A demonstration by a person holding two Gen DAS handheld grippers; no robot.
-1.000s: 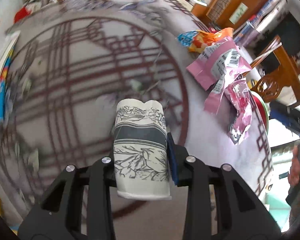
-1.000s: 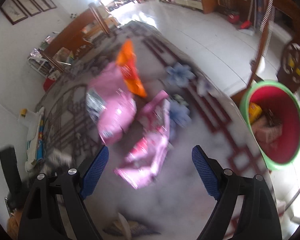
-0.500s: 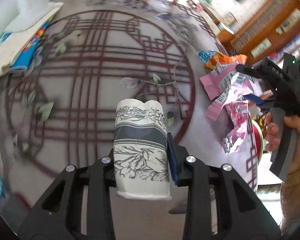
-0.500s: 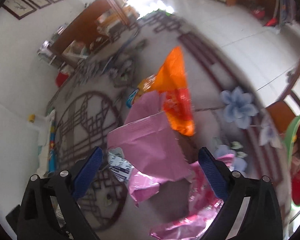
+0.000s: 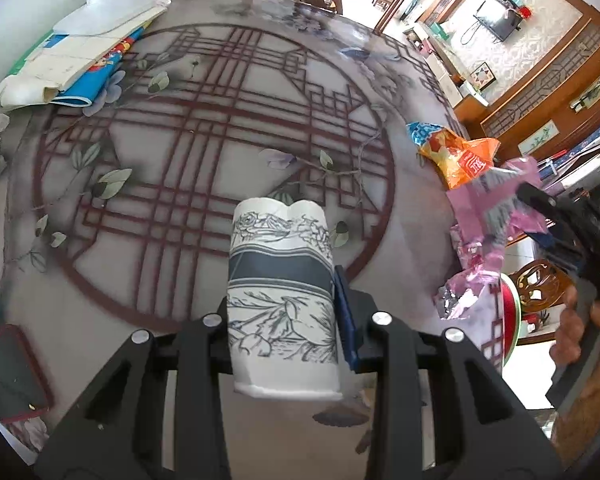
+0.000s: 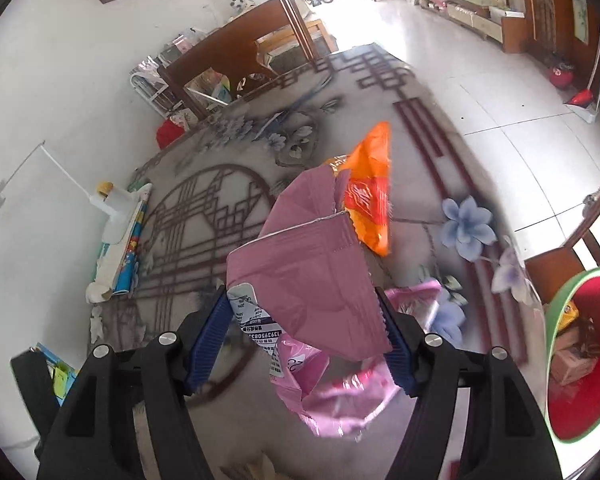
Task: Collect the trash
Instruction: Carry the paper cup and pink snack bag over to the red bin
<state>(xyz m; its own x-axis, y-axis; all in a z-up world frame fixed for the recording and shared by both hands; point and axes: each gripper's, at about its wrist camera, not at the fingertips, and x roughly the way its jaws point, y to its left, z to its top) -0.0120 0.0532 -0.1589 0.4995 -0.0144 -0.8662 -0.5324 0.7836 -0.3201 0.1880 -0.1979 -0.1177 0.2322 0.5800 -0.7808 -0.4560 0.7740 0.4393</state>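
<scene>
Your left gripper [image 5: 284, 312] still clenches the paper cup [image 5: 282, 300], its rim pinched flat between the blue pads — nothing there has changed since a second ago, only the view has swung so more of the patterned table [image 5: 180, 160] shows beyond it.

Your right gripper [image 6: 304, 332] is what differs. A second ago it hung wide open above the wrappers; half a second ago it was lower and still open; now its pads have closed on the pink bag [image 6: 304, 272], grasping it at both edges. Just below the bag a second, shinier pink wrapper [image 6: 340, 396] lies on the table, and the orange snack bag [image 6: 370, 200] sits just beyond, touching the pink bag's far edge.

At near right, off the table's edge, stands the red bin [image 6: 588, 364] with a green rim — it already holds a box and other scraps.
</scene>
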